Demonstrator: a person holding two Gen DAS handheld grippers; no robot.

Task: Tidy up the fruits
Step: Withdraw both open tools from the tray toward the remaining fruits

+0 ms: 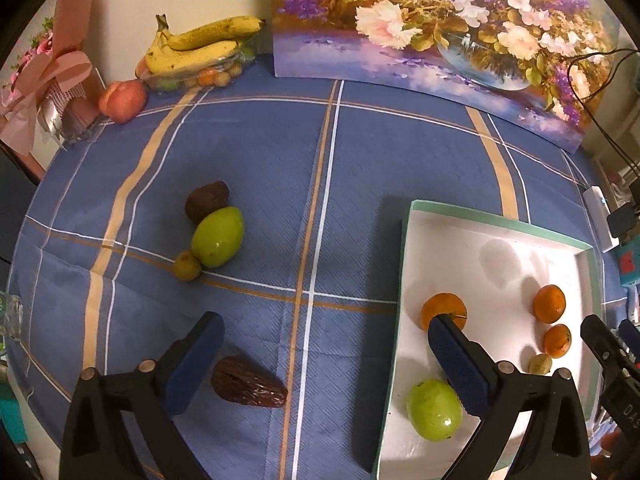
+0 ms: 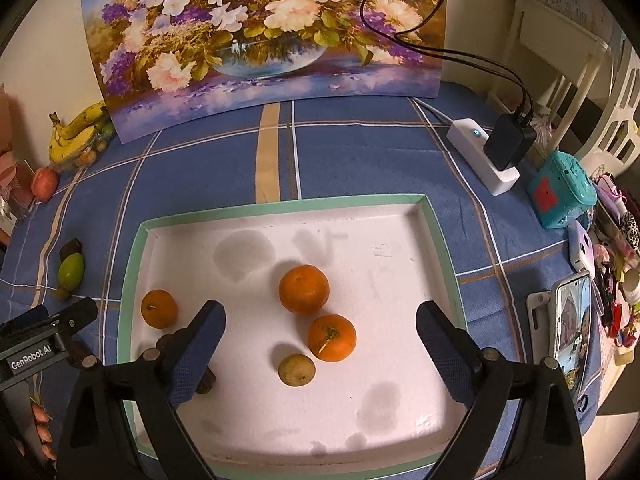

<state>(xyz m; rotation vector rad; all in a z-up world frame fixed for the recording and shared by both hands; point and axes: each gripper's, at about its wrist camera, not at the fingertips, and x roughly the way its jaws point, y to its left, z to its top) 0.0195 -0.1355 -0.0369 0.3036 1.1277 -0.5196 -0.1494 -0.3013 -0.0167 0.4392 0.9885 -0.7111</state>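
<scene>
A white tray with a green rim (image 2: pixel 280 204) sits on the blue checked cloth; it also shows in the left wrist view (image 1: pixel 496 222). It holds three oranges (image 2: pixel 304 289), (image 2: pixel 332 338), (image 2: pixel 159 308), a small yellowish fruit (image 2: pixel 296 369), a green fruit (image 1: pixel 434 409) and a brown date (image 2: pixel 204 380) partly hidden behind a finger. On the cloth lie a date (image 1: pixel 249 387), a green fruit (image 1: pixel 217 236), a dark date (image 1: pixel 207 201) and a small yellowish fruit (image 1: pixel 187 266). My left gripper (image 1: pixel 324 360) is open, the near date beside its left finger. My right gripper (image 2: pixel 320 344) is open over the tray.
Bananas on a fruit bowl (image 1: pixel 200 46) and a peach (image 1: pixel 122 100) sit at the back left by a pink gift box (image 1: pixel 52 80). A flower painting (image 2: pixel 260 28) leans on the wall. A power strip (image 2: pixel 484 160), teal box (image 2: pixel 560 188) and phone (image 2: pixel 572 320) crowd the right edge.
</scene>
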